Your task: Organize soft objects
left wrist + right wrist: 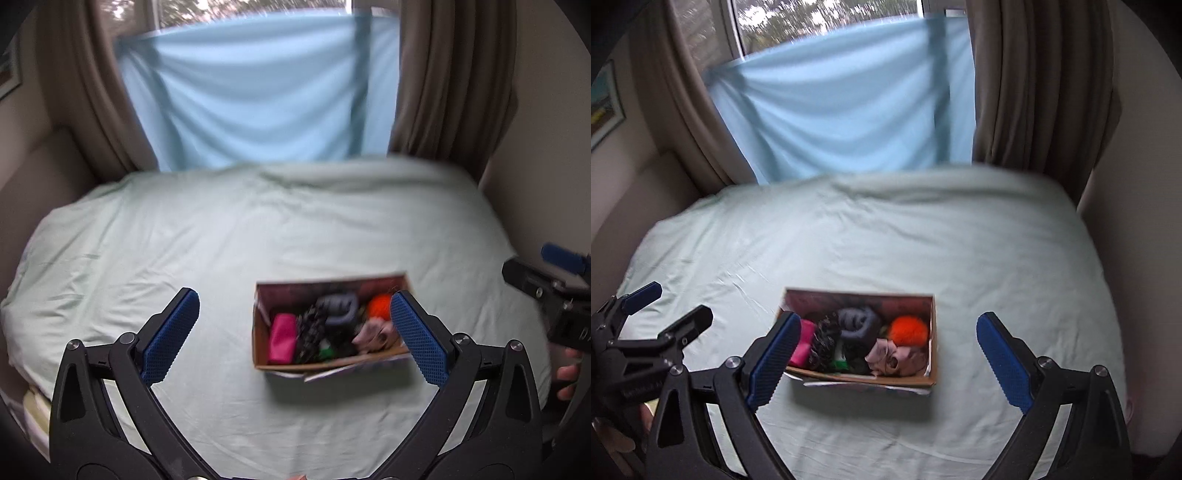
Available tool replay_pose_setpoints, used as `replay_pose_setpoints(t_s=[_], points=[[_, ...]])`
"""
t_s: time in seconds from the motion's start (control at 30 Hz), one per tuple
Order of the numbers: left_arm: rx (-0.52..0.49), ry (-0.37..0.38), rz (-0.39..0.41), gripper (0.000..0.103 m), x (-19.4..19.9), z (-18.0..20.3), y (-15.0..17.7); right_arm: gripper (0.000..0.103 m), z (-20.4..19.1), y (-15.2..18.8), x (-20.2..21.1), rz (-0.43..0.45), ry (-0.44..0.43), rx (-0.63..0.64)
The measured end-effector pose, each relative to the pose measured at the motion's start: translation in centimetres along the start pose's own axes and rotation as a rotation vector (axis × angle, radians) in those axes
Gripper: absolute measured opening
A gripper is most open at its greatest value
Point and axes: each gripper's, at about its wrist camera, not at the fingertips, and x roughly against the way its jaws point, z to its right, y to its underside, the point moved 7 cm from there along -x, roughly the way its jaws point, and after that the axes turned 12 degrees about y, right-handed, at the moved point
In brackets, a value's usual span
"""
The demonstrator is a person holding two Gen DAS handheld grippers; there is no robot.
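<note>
A cardboard box (260, 332) (933, 347) stands on the pale green bed sheet (221, 240) (886, 240), filled with soft things: a pink roll (282, 338) (804, 343), a grey bundle (338, 312) (857, 321), an orange pompom (378, 306) (908, 330) and a dusty-pink cloth (373, 334) (894, 356). My left gripper (295, 332) hangs open above and short of the box, nothing between its blue pads. My right gripper (886, 360) is open too, held above the box and empty. Each gripper shows at the edge of the other's view: the right gripper (554, 280), the left gripper (653, 314).
The bed fills most of both views, with a light blue cloth (251, 96) (842, 96) hung over the window behind it and brown curtains (443, 74) (1034, 74) on either side. A hand (567, 373) holds the right gripper. A wall (1126, 147) is close on the right.
</note>
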Motion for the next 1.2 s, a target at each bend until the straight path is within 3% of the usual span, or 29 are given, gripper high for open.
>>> replay_pose_setpoints(t_s=[0.23, 0.5, 0.87, 1.2], points=[[-0.009, -0.014, 0.188, 0.103, 8.7, 4.3, -3.5, 0.095, 2.8, -2.6, 7.9, 0.161, 0.007, 0.015], [-0.022, -0.046, 0.287, 0.103, 13.1, 7.3, -3.1, 0.095, 5.8, -3.0, 13.0, 0.249, 0.040, -0.013], [-0.058, -0.023, 0.305, 0.103, 13.2, 9.7, -2.5, 0.095, 8.5, -2.1, 15.3, 0.310, 0.099, -0.049], [-0.065, 0.013, 0.308, 0.103, 13.1, 10.7, -2.6, 0.095, 9.5, -2.2, 15.7, 0.312, 0.134, -0.081]])
